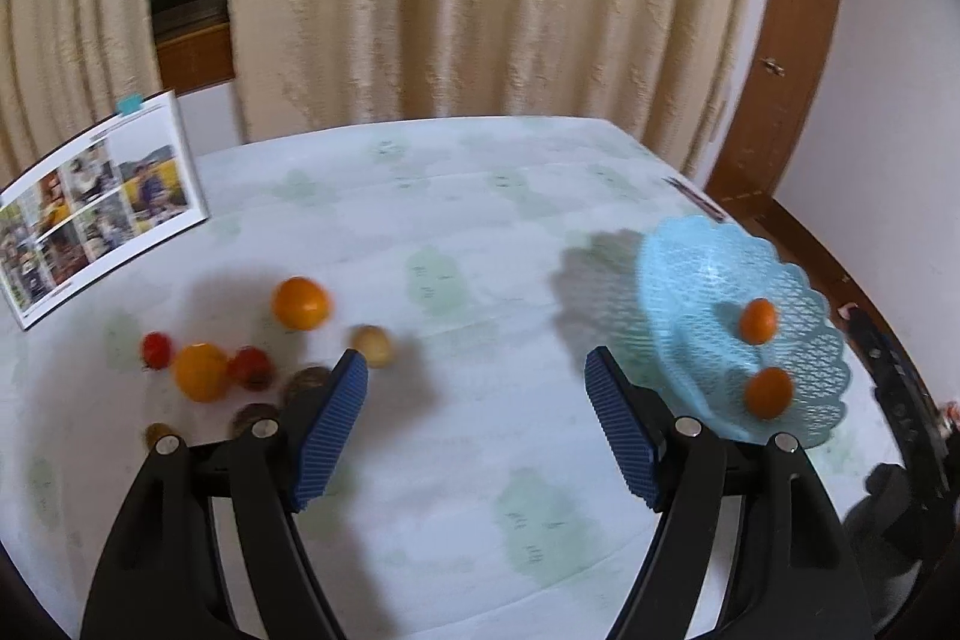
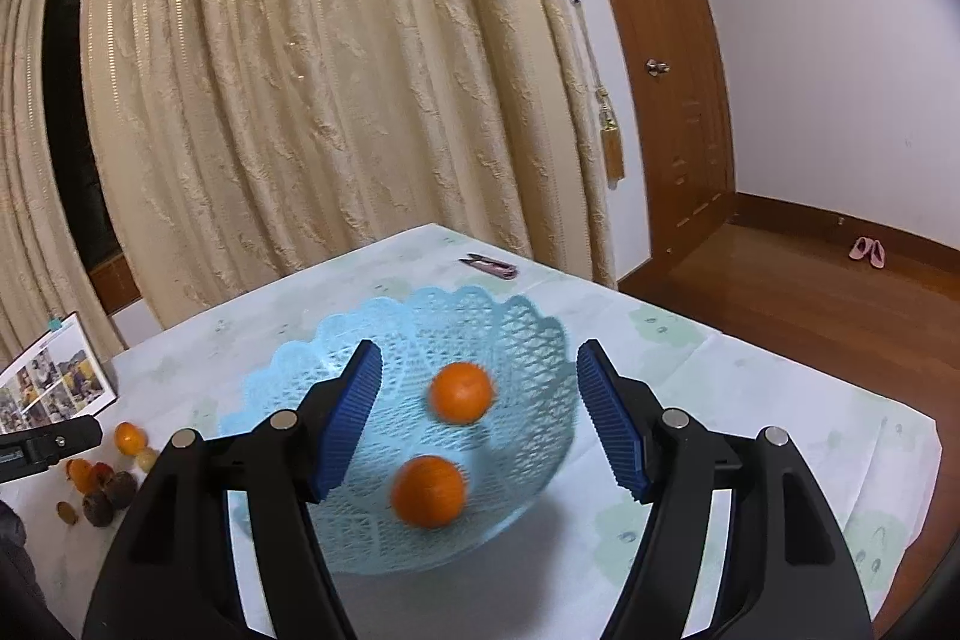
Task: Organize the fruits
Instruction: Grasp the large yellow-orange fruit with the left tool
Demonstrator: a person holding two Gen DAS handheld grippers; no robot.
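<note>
A light blue lattice basket [image 2: 522, 340] holds two oranges [image 2: 461, 391] [image 2: 428, 491]; it also shows at the right of the left wrist view [image 1: 690, 274]. My right gripper [image 2: 478, 400] is open and empty above the basket. My left gripper [image 1: 477, 412] is open and empty over bare tablecloth. To its left lies a cluster of loose fruit: two oranges [image 1: 301, 302] [image 1: 201, 372], two red fruits [image 1: 156, 349] [image 1: 249, 365], a pale round fruit [image 1: 373, 345] and several brown ones [image 1: 309, 381], partly hidden by the left finger.
A photo calendar [image 1: 96, 208] stands at the table's far left. Small scissors [image 2: 489, 265] lie behind the basket. The table [image 1: 456, 220] has a pale green-patterned cloth. Curtains hang behind; a wooden door and floor are at the right.
</note>
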